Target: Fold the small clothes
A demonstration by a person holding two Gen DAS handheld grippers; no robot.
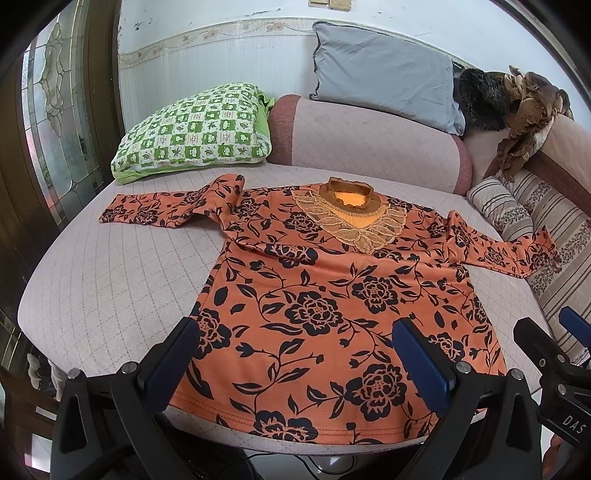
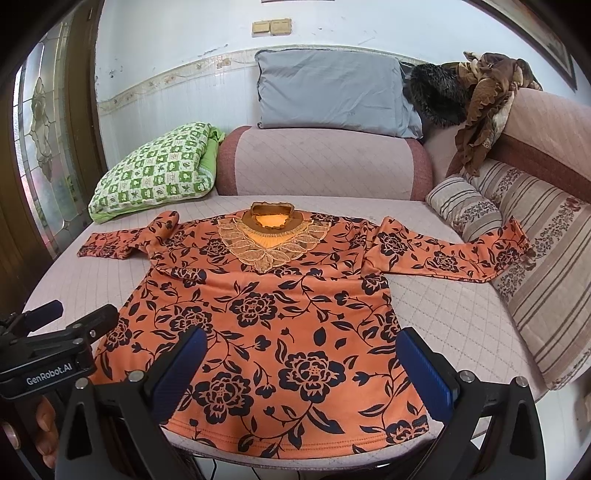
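Floral orange knit top (image 1: 325, 295) flat on quilted cushion (image 1: 110, 280); lace collar (image 1: 351, 218).

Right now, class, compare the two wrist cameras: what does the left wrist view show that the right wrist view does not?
Only the left wrist view shows the right gripper from outside, at its right edge. Only the right wrist view shows the left gripper from outside, marked GenRobot.AI, plus the wall switches. Both show the orange floral top spread flat on the sofa, the green checked pillow and the grey pillow.
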